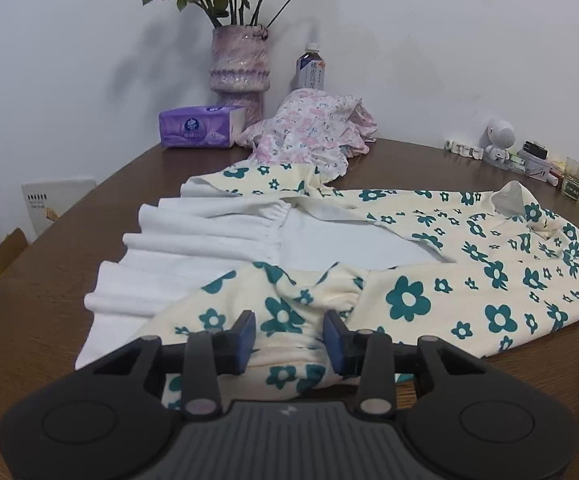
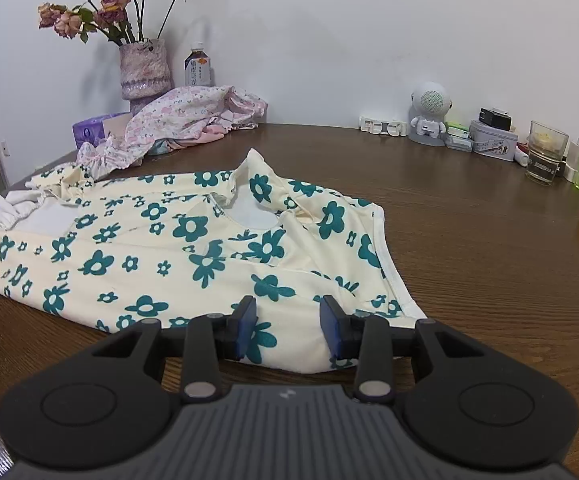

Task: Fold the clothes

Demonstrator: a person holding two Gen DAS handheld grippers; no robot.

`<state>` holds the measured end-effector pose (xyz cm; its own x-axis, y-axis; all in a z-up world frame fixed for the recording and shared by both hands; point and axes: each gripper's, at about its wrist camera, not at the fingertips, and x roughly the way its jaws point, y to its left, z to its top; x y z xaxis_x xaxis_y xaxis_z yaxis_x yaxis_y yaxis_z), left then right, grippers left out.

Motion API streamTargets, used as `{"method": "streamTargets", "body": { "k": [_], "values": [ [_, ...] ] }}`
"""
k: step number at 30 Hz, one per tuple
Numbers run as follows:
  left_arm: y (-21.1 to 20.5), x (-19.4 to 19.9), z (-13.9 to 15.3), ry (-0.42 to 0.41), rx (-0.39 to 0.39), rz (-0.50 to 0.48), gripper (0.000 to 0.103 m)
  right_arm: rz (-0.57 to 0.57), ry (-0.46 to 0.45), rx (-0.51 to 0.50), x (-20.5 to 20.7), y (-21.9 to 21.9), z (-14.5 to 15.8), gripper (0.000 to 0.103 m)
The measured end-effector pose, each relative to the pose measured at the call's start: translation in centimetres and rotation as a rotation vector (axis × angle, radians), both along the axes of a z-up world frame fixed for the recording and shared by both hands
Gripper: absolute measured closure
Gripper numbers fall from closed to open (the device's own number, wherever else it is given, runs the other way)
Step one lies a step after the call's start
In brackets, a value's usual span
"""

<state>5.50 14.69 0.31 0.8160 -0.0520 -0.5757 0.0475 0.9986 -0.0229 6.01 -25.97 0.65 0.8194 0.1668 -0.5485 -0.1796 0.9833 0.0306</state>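
A cream dress with teal flowers (image 1: 469,280) (image 2: 161,252) lies spread on the brown table, its white skirt part (image 1: 193,256) showing at the left. My left gripper (image 1: 289,332) is open, its blue pads on either side of a gathered sleeve cuff at the dress's near edge. My right gripper (image 2: 287,326) is open too, hovering over the near edge of the dress by the shoulder. A second garment, pink and floral (image 1: 309,128) (image 2: 185,114), sits crumpled at the back.
Along the wall stand a vase of dried roses (image 1: 239,68), a drink bottle (image 1: 311,68), a purple tissue pack (image 1: 201,126), a white robot-shaped speaker (image 2: 429,114), a tin, a glass (image 2: 545,152) and small bottles. Bare tabletop (image 2: 469,240) lies to the right.
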Motion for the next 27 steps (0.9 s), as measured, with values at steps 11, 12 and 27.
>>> {"method": "streamTargets", "body": {
  "k": [11, 12, 27],
  "values": [
    [0.1, 0.0, -0.3, 0.004, 0.0, 0.002, 0.067, -0.03, -0.032, 0.019, -0.8, -1.2, 0.9, 0.067],
    [0.1, 0.0, -0.3, 0.004, 0.001, 0.002, 0.067, -0.037, -0.036, 0.016, -0.8, -1.3, 1.0, 0.067],
    [0.1, 0.0, -0.3, 0.004, 0.006, 0.001, 0.067, -0.032, 0.037, -0.014, 0.2, -1.8, -0.6, 0.062]
  ]
}}
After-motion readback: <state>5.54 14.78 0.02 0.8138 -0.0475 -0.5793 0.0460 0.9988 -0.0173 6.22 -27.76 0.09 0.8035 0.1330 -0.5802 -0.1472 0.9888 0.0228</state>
